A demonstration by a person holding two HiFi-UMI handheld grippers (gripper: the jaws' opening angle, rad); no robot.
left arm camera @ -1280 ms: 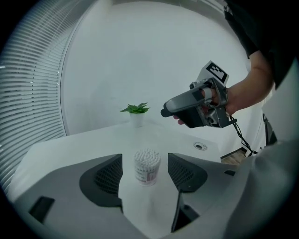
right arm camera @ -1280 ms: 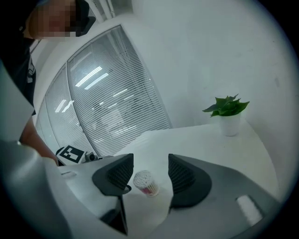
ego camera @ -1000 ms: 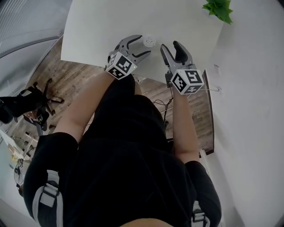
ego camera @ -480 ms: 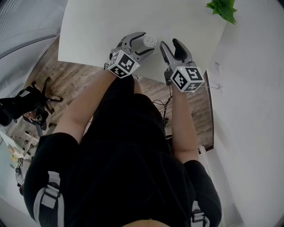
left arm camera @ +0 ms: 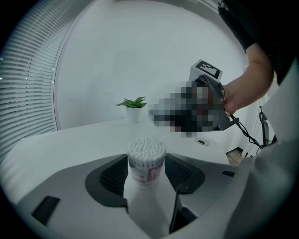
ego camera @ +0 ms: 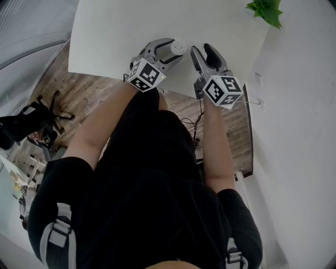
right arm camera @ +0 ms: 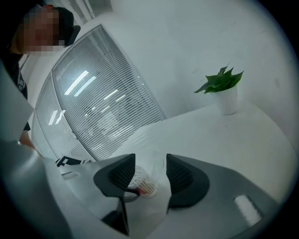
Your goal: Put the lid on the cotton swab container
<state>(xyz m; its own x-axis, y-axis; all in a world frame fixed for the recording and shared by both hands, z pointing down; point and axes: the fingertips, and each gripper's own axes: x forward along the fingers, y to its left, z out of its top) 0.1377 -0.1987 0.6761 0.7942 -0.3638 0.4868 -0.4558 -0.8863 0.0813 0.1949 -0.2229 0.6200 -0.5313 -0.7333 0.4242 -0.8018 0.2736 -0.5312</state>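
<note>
Your left gripper (ego camera: pixel 169 51) has just been closing its jaws, which clasp the cotton swab container (left arm camera: pixel 146 161) by the table's (ego camera: pixel 115 31) near edge. Your right gripper (ego camera: pixel 202 51), also just closing, pinches the clear lid (right arm camera: pixel 152 172) beside it.

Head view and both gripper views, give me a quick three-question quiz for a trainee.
1. True or false: the cotton swab container is closed.
2. What stands at the far right corner of the table? A) a mug B) a potted plant C) a lamp
3. Fill in: the container stands between the jaws of the ____ gripper.
Key: 1 false, it is open on top; 2 B; 3 left. The left gripper has just been closing its jaws on it.
</note>
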